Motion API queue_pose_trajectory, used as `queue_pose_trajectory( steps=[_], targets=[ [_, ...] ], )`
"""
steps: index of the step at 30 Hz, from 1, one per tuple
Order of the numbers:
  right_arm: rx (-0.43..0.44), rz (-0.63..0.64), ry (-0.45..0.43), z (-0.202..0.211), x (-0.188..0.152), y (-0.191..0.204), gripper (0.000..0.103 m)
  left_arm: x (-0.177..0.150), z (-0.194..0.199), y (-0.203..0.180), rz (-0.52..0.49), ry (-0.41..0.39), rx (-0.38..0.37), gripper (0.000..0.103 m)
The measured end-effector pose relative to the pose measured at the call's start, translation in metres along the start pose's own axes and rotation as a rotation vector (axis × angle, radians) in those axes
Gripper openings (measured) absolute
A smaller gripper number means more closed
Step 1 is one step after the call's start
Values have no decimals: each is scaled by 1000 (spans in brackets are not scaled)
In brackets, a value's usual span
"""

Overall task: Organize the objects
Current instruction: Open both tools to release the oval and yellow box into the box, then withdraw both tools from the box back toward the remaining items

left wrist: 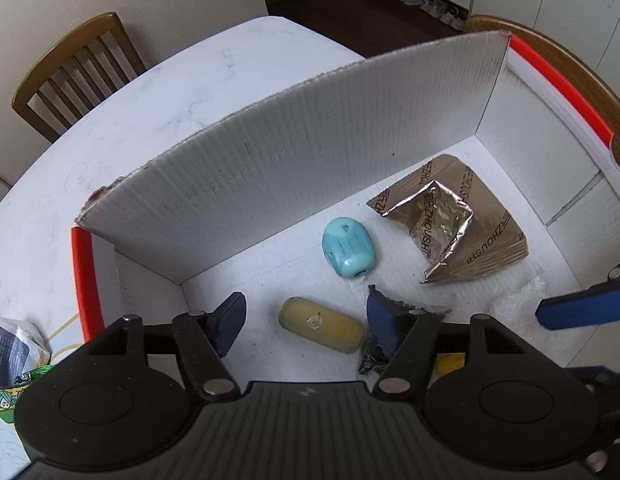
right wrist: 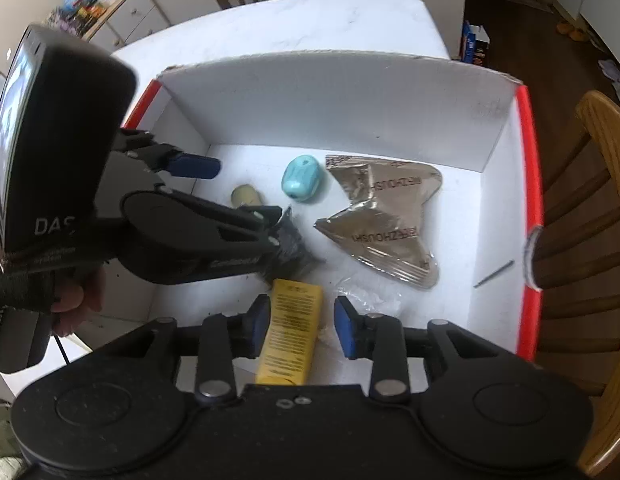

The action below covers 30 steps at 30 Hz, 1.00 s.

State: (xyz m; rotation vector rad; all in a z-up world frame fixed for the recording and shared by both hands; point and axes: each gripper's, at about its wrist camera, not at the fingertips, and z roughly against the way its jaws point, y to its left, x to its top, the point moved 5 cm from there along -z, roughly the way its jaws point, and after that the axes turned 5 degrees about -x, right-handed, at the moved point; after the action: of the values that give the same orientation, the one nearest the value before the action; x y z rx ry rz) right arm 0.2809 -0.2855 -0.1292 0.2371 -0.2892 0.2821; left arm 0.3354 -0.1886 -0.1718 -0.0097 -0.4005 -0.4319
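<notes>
The yellow printed tube (right wrist: pixel 291 332) lies loose between the parted right gripper (right wrist: pixel 298 330); it could be nudged askew. The left gripper (left wrist: pixel 306 322) is spread wide, empty.

Soft daylight, sharp centre, warped edges.

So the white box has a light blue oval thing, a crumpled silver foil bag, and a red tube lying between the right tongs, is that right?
Not quite: the tube between the right tongs is yellow, not red, as the right wrist view shows. The white box does hold the light blue oval thing and the crumpled silver foil bag.
</notes>
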Motion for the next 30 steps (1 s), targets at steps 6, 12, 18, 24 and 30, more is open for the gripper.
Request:
queue_pose_trajectory(
  steps=[6, 12, 18, 24, 30],
  targets=[
    [8, -6, -44, 17, -1, -5, 50, -2, 14, -2, 22, -34, -19, 66],
    [1, 10, -86, 33, -5, -6, 53, -4, 36, -3, 31, -86, -34, 66],
    [-1, 21, -144, 55, -9, -4, 57, -10, 69, 1, 57, -170, -59, 66],
    [-9, 24, -199, 75, -13, -1, 61, -19, 103, 2, 42, -252, -72, 66],
    [-11, -1, -237, 90, -17, 3, 61, -32, 133, 4, 33, -320, -110, 66]
  ],
)
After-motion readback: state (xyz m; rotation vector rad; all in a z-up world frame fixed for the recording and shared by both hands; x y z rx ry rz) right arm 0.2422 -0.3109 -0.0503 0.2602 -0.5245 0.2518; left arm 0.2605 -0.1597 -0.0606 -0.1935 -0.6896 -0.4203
